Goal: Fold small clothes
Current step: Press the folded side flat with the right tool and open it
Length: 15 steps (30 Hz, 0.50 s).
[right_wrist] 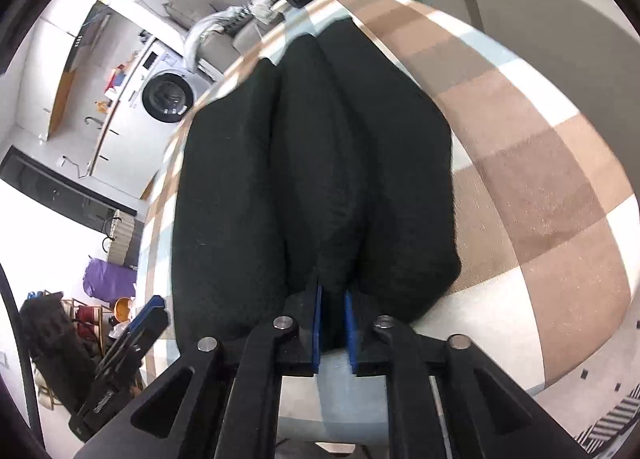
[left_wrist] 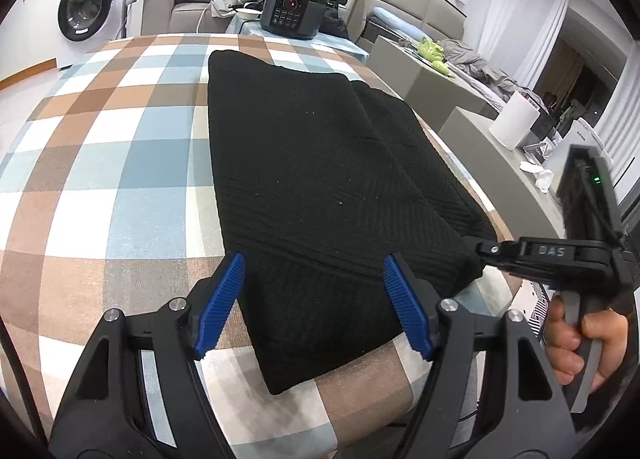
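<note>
The left gripper (left_wrist: 314,299) is held with its blue pads (left_wrist: 224,299) spread wide and gripping nothing, poised over the near end of a black knitted garment (left_wrist: 320,179). Whether the pads touch the knit cannot be told. The garment is laid folded along the centre of a checked tablecloth (left_wrist: 120,163), with one lengthwise fold seen towards the right.

At the right edge of the left wrist view, the right gripper (left_wrist: 478,249) is seen side-on at the garment's right corner, its handle grasped by a hand (left_wrist: 580,343) cut off by the frame. In the right wrist view its jaws (right_wrist: 334,323) are parted only slightly, with a bunch of black cloth between them; whether that cloth is pinched or loose is hard to make out, the fabric being dark and blurred.

A black cooker (left_wrist: 294,7) is set at the top centre, a washing machine (left_wrist: 86,7) at the upper left.
</note>
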Available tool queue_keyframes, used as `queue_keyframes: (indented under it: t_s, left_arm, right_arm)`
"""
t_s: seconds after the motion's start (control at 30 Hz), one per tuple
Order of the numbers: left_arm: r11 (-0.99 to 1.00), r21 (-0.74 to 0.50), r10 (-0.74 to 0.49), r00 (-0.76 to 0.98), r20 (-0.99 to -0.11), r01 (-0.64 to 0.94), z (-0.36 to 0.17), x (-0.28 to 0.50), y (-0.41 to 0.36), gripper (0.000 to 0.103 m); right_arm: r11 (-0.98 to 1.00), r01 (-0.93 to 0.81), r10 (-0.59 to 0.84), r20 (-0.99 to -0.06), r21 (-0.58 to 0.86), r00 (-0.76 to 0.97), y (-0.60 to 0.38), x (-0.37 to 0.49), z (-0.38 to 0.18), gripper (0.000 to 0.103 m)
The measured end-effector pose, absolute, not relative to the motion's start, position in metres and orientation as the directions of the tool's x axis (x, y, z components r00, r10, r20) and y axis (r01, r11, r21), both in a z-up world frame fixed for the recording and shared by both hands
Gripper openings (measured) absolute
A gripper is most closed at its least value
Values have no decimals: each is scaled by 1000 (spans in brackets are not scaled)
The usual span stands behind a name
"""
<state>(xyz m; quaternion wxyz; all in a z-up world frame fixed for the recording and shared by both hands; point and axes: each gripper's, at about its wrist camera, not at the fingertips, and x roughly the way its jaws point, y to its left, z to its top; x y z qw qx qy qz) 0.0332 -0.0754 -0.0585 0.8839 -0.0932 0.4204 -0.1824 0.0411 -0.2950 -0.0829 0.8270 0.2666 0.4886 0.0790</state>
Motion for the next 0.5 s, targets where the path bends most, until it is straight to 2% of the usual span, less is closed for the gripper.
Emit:
queue_keyframes:
  t_s: [0.13, 0.3, 0.43, 0.5]
  left_arm:
    - [912, -323, -411, 568, -713, 253, -61, 35, -80, 70]
    - [913, -303, -407, 550, -729, 273, -68, 37, -88, 70]
    - [915, -295, -402, 546, -735, 276, -71, 35, -88, 70]
    - [917, -302, -398, 547, -737, 261, -72, 35, -84, 70]
  right_arm:
    - [888, 93, 301, -722, 450, 623, -298, 25, -56, 27]
    - [871, -37, 406, -677, 489, 614, -284, 30, -54, 29]
    - [851, -46, 471, -722, 523, 507, -267, 54, -86, 31]
    - [841, -69, 492, -706, 536, 509, -265, 55, -90, 31]
